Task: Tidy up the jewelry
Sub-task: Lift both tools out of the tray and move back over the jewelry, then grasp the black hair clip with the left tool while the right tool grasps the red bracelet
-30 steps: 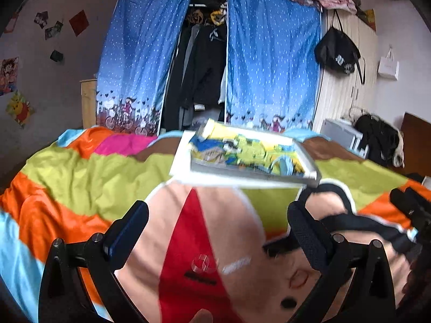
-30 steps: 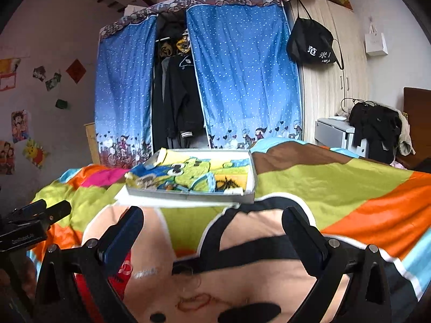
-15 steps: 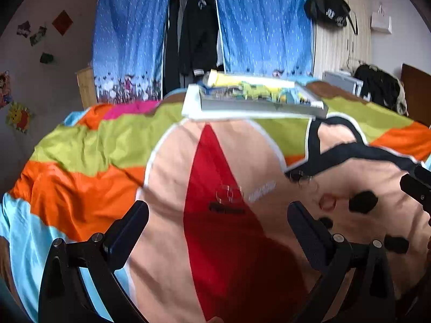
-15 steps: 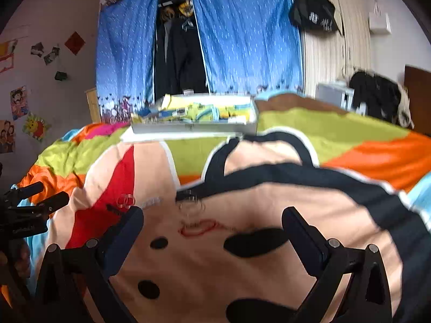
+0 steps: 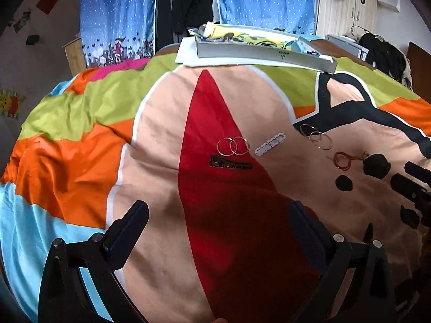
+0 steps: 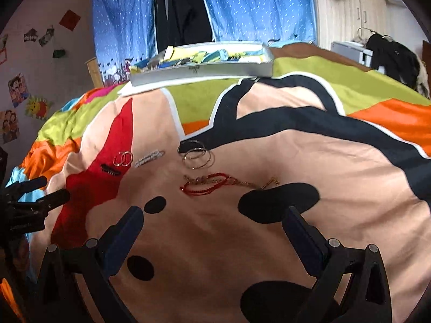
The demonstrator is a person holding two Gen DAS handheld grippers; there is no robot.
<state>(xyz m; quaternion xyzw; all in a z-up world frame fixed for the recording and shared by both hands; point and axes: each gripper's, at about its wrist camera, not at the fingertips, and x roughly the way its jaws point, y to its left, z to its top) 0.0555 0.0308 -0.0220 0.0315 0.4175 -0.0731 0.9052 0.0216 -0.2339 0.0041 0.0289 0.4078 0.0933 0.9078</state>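
Both of my grippers have tipped down toward the bedspread over the last second. A second ago the views were filled by the curtains and the far tray, with the jewelry a small blur low in frame; now the pieces sit mid-frame and sharp enough to tell apart.

Left gripper: jaws wide, nothing between them, hovering short of the items. Right gripper: jaws wide, empty as well, likewise short.

Jewelry, all lying loose on the bedspread, none in the tray:
- pair of small hoops, overlapping, on the red wedge
- dark hair clip just in front of the hoops
- pale beaded strip just to their right
- larger thin hoops, stacked, at the edge of the black band
- red cord bracelet, tangled with a gold chain trailing right

Judgement: nothing picked yet; the tilt reads as the approach. The small hoops and clip lie ahead of my left gripper, the red cord and chain ahead of my right. The tray sits well beyond, at the far edge of the bed, probably the destination. The tangled cord and chain may lift together; thin hoops flat on soft cloth will be hard to pinch.
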